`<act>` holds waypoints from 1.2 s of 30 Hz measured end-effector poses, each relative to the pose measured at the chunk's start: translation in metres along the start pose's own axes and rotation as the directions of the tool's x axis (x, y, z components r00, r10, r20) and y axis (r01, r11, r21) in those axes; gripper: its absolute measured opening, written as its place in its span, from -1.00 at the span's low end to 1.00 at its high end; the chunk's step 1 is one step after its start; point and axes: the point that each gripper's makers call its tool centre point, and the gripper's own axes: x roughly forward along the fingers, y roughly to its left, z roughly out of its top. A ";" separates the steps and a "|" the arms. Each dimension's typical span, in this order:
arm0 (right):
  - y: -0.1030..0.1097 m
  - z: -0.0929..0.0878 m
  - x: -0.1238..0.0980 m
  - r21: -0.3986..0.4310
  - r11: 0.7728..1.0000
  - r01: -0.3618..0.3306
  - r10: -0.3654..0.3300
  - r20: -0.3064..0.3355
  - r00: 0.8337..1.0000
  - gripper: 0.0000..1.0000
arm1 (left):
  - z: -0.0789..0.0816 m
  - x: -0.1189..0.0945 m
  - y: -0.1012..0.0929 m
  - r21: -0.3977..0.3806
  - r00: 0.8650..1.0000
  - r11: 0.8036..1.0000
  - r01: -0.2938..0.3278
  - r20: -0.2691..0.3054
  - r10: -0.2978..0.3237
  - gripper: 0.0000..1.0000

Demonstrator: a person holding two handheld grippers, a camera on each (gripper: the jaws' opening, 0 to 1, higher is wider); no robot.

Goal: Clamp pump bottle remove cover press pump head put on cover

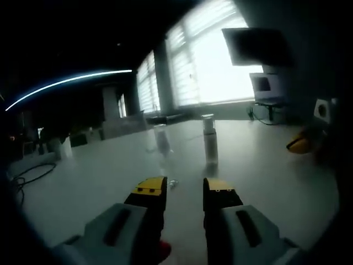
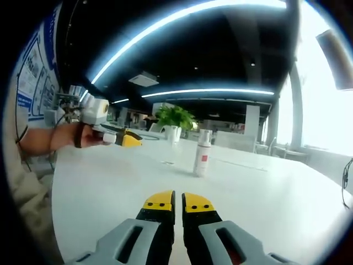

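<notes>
A white pump bottle [image 1: 209,144] with a clear cover on top stands upright on the white table [image 1: 110,176], a short way beyond my left gripper [image 1: 185,187]. That gripper is open, its yellow-tipped jaws apart with nothing between them. In the right gripper view the same bottle [image 2: 202,154], with a red label, stands ahead of my right gripper [image 2: 178,202], whose jaws are shut with nothing in them. The left gripper [image 2: 122,137] shows at the left of that view, held by a hand. The right gripper's yellow tip [image 1: 299,144] shows at the right edge of the left gripper view.
A clear, glass-like object [image 1: 161,138] stands left of the bottle. A potted plant [image 2: 175,118] sits at the table's far side. A black cable [image 1: 30,175] lies at the left edge. Bright windows [image 1: 215,61] and a monitor [image 1: 265,85] are behind.
</notes>
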 end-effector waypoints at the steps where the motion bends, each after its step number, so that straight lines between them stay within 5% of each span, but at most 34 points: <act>1: -0.001 0.000 0.000 0.000 1.000 0.000 0.000 0.000 1.000 -0.99 | 0.000 0.003 0.001 0.003 1.000 1.000 0.003 -0.001 -0.003 -0.64; 5: -0.003 0.000 0.000 0.002 1.000 -0.001 0.001 0.002 1.000 -0.99 | -0.004 0.017 0.000 -0.045 1.000 0.999 0.026 -0.009 -0.027 -0.63; 23: -0.001 -0.001 0.000 0.002 1.000 -0.011 0.011 0.003 1.000 -0.99 | -0.014 0.059 0.021 -0.033 1.000 0.999 -0.024 -0.002 0.024 -0.52; 32: -0.003 -0.001 0.000 -0.008 1.000 -0.010 0.010 0.002 1.000 -0.99 | -0.029 0.085 0.029 -0.040 0.999 0.999 -0.021 -0.043 0.019 -0.44; 36: -0.002 -0.001 0.000 -0.014 1.000 -0.012 0.012 0.001 1.000 -0.99 | -0.033 0.094 0.032 -0.113 0.999 0.993 -0.011 -0.045 0.006 -0.44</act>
